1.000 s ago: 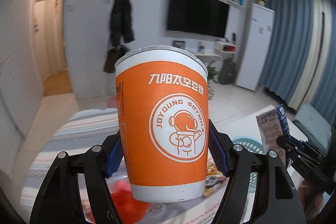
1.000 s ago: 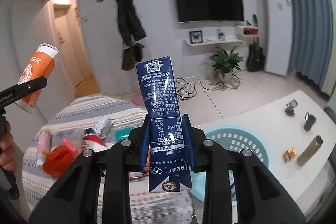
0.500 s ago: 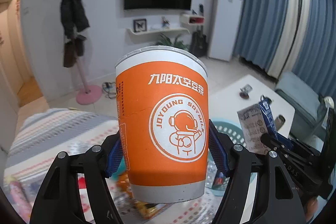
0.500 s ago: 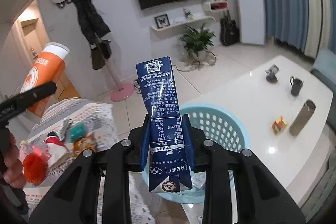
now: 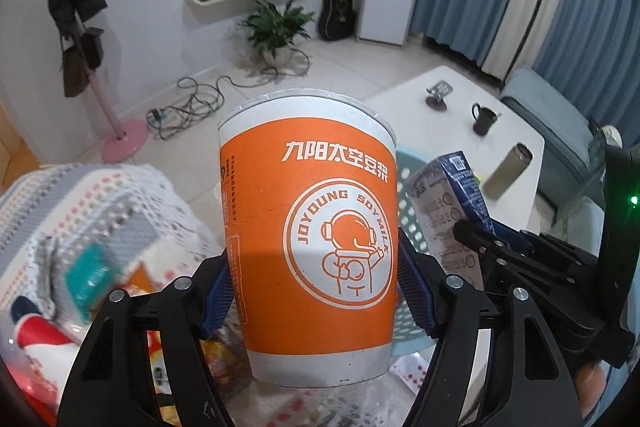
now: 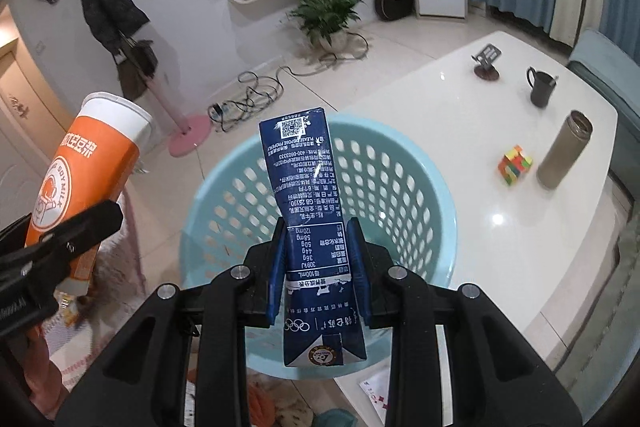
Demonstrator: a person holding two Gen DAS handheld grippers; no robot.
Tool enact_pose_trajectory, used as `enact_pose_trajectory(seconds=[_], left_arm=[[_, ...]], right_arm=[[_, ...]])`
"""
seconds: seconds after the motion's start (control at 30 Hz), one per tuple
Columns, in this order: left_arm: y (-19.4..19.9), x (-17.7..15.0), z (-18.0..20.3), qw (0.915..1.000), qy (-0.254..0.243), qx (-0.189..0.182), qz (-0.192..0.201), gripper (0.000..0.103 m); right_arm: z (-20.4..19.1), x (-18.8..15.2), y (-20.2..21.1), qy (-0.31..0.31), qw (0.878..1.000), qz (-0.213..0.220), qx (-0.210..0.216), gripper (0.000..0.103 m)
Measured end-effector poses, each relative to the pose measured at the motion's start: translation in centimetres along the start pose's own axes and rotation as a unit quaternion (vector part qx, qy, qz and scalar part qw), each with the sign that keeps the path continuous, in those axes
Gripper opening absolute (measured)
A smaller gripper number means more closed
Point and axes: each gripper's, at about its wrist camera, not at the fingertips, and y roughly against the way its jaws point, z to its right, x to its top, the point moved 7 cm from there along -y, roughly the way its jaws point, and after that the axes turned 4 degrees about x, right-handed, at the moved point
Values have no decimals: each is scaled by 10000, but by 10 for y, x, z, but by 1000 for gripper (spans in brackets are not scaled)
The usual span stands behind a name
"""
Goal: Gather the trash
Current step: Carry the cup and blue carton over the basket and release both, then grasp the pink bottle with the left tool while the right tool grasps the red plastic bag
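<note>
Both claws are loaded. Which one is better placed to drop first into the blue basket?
Right, probably. The right claw holds the dark blue carton directly in front of the basket's opening. The left claw grips the orange cup off to the basket's left side.

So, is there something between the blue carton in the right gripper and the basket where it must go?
Nothing visible. The right gripper holds the blue carton directly above the open mouth of the light blue basket. The orange cup in the left gripper is off to the side.
</note>
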Motion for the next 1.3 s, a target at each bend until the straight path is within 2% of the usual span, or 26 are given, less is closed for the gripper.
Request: enact_pose_trajectory(seconds=[0.3,0.4,0.43,0.47,0.53,0.8,1.0,1.3], left_arm=[[-12,-17,0,9993,52,-163,-342,71],[-10,-19,-5,9992,101,-159,-362,76],[-8,-20,-8,9992,123,-183,-339,76],[-5,-20,-9,9992,142,-216,-319,78],[0,-20,-11,9992,167,-215,-278,80],[23,-23,-18,9992,261,-269,-116,81],[56,-28,-33,9987,418,-235,144,81],[130,-38,-91,9930,897,212,742,81]], right_arm=[[12,-12,-10,-139,9996,-237,-92,27],[12,-13,-9,-164,9995,-254,-61,29],[11,-13,-8,-177,9995,-247,-56,33],[11,-12,-7,-187,9996,-226,-60,43],[10,-12,-3,-195,9997,-148,-69,48],[-11,-15,9,38,9999,-117,39,48],[-37,-14,25,285,9994,16,176,48],[-110,-14,55,857,9932,338,706,48]])
